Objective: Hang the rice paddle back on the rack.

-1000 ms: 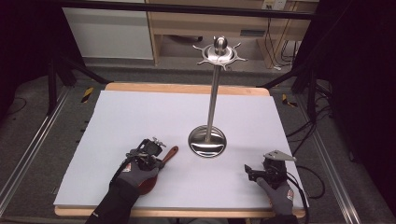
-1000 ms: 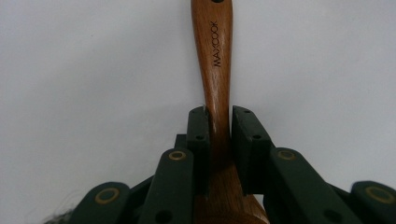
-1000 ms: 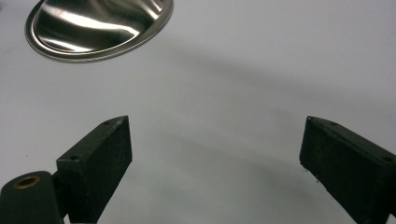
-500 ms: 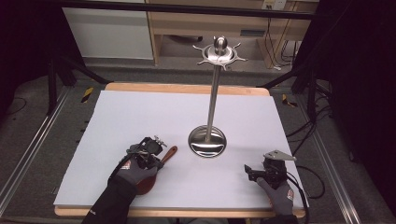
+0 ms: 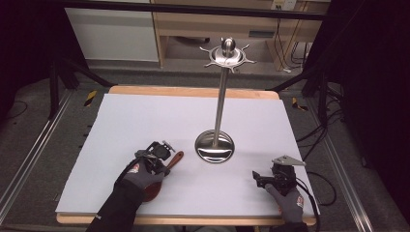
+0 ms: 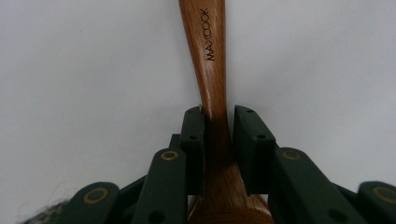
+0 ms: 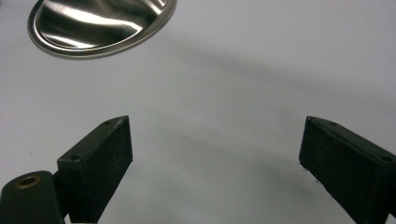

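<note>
Grasping is the step in hand: the left gripper [image 6: 217, 140] has just been opening slightly, its jaws narrow around the wooden utensil handle [image 6: 210, 60] lying between them on the table. Right gripper [image 7: 215, 163] rests wide, empty. Next, probably a firm squeeze, then a lift toward the steel stand [image 5: 215, 147].

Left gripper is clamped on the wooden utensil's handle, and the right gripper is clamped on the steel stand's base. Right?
Not quite. The right gripper is open on nothing, the stand's base lying beyond it, as the right gripper view shows. The left gripper does clamp the wooden utensil's handle.
</note>
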### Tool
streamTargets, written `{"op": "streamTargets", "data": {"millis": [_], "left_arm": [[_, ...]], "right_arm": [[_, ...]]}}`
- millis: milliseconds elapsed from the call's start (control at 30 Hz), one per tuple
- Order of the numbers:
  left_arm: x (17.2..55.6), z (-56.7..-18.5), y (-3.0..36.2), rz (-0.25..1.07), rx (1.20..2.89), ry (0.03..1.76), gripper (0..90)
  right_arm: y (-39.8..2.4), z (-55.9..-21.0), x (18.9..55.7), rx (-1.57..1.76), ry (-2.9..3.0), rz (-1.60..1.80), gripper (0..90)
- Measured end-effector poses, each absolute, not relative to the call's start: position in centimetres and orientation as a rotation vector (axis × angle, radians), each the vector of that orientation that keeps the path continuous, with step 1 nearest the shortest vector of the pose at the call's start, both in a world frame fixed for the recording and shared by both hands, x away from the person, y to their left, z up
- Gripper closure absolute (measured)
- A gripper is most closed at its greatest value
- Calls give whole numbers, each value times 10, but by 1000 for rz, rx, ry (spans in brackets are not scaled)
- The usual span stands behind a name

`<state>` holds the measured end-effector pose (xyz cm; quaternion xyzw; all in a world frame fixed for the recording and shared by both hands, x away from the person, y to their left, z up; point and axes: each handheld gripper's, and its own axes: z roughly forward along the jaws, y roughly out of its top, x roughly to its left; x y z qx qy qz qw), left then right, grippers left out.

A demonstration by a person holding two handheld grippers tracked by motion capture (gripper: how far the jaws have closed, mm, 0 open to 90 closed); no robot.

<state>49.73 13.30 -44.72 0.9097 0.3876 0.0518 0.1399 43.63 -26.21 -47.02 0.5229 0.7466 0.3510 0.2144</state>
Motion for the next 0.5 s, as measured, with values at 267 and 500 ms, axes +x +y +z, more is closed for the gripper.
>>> {"op": "streamTargets", "data": {"millis": [267,500], "left_arm": [[499,-447,134,140,2631,1119,748],[500,-447,135,131,2626,1120,766]], "right_arm": [[-263,-470,436,1446,2075,974,98],[-263,-470,437,1444,2079,975,99]]}}
